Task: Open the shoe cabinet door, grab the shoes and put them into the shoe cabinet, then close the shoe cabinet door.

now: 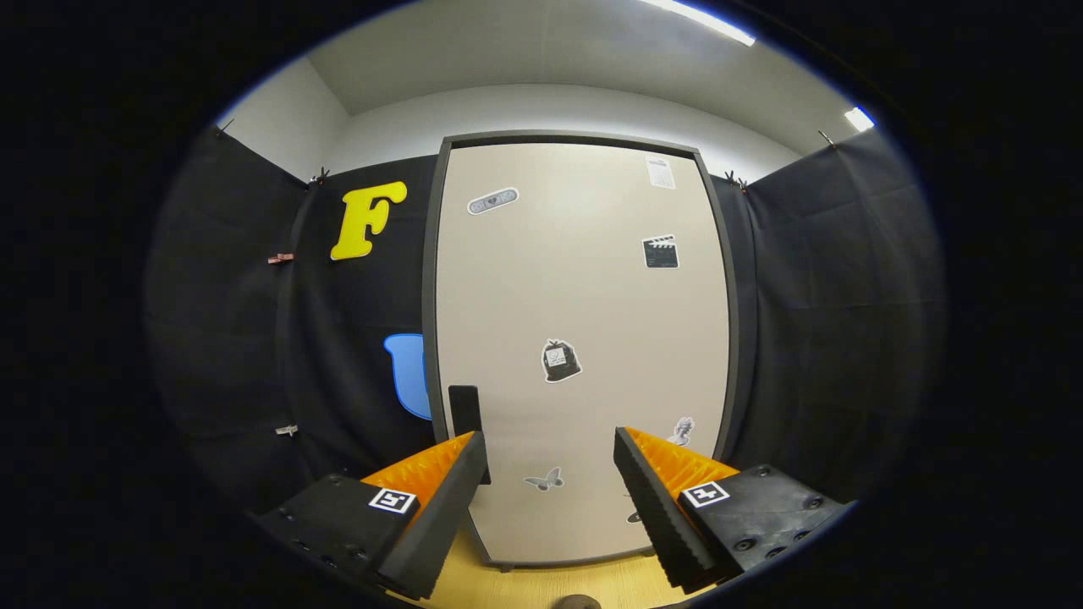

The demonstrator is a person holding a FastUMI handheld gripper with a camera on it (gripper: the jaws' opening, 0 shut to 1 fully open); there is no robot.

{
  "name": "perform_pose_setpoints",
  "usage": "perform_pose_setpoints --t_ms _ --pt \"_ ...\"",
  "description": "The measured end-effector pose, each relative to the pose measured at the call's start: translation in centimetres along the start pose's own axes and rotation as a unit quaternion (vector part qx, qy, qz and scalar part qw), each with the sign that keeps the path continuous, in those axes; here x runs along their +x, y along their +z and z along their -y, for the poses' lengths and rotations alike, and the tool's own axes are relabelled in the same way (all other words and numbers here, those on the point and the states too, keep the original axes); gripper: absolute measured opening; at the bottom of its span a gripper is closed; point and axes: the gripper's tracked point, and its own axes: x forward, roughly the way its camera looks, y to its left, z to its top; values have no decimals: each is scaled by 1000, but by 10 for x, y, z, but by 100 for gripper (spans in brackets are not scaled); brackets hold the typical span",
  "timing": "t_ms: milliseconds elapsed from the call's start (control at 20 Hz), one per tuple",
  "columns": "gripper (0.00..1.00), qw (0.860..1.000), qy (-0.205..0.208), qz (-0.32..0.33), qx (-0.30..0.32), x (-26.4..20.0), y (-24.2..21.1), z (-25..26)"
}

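Note:
The shoe cabinet (584, 338) stands straight ahead, a tall beige door in a dark grey frame with several stickers on it. The door is closed. Its black handle (465, 414) sits low on the door's left edge, just above my left fingertip. My gripper (550, 448) is open, its orange and black fingers (440, 499) spread wide with nothing between them, pointing at the lower part of the door a short way off.
Black cloth walls flank the cabinet on both sides. A light wooden floor (541, 584) shows below the fingers, with a small dark round object (577, 602) on it at the near edge.

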Motion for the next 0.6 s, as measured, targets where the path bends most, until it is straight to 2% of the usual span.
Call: perform_pose_setpoints --t_ms 350,600 --pt "98 1000 25 -13 2 24 -17 -40" --pt "98 999 27 -23 2 54 -33 -66"
